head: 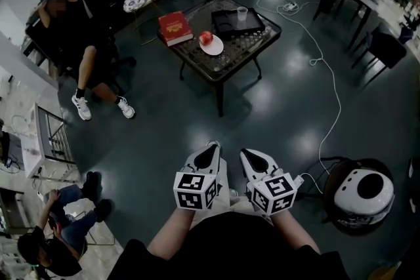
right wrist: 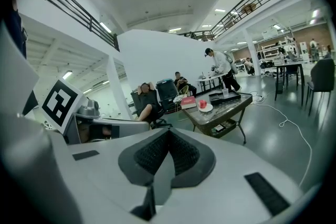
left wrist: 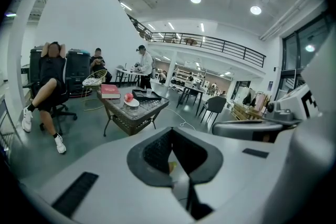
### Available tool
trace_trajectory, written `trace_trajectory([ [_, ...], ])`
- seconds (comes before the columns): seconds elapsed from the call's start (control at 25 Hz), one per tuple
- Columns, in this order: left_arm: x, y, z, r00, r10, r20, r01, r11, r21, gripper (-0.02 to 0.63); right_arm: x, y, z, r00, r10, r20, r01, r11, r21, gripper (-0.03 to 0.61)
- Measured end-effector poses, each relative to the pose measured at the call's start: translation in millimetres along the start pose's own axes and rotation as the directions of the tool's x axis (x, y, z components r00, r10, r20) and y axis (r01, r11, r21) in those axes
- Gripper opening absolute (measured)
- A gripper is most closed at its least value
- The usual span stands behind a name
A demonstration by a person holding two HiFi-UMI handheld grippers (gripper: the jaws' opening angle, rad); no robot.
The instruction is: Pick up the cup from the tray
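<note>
A clear cup [head: 242, 13] stands upright on a black tray [head: 237, 22] at the far side of a low dark table [head: 226, 54]; it also shows as the cup [left wrist: 148, 92] and the cup [right wrist: 224, 93]. Both grippers are held close to my body, far short of the table. My left gripper [head: 211, 147] is shut with nothing in it; in its own view the jaws meet at the left gripper [left wrist: 172, 132]. Beside it, my right gripper [head: 247, 153] is shut and empty too, its tips meeting at the right gripper [right wrist: 168, 134].
On the table lie a red book [head: 174, 27] and a white plate with a red apple [head: 207, 37]. A seated person [head: 80, 49] is at the left, a white cable [head: 328, 75] runs over the floor, and a round white device [head: 362, 191] sits at my right.
</note>
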State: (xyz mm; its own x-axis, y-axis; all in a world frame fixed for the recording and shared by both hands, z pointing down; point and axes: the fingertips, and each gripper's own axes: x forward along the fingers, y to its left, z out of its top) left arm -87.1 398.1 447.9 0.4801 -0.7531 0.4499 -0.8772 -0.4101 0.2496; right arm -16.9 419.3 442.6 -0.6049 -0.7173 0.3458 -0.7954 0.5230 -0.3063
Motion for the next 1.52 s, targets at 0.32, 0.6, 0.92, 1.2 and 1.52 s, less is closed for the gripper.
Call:
trace_trajectory([
  [0.32,42,28,26,1.000,0.001,0.005,-0.001,1.000,-0.001,0.009,44,-24,24,1.000,-0.001,-0.008,0.000,1.000,-0.022,0.011],
  [0.6,83,56,60,1.000,-0.016,0.009,0.016,1.000,0.003,0.009,91,-46,54,1.000,-0.005,-0.006,0.005,1.000,-0.031,0.011],
  [0.92,124,88,89,1.000,-0.016,-0.014,0.016,1.000,0.023,0.009,140,-68,82,1.000,-0.022,-0.020,0.021,1.000,-0.021,0.011],
  [1.2,158,112,119,0.999,-0.036,-0.031,0.037,0.999,0.026,0.009,177,-92,111,0.999,-0.052,-0.017,0.052,0.999,-0.008,0.011],
  [1.52,200,135,148,0.995,-0.075,-0.060,0.078,0.996,0.039,0.009,221,-122,136,0.995,-0.092,-0.025,0.093,0.996,0.006,0.011],
])
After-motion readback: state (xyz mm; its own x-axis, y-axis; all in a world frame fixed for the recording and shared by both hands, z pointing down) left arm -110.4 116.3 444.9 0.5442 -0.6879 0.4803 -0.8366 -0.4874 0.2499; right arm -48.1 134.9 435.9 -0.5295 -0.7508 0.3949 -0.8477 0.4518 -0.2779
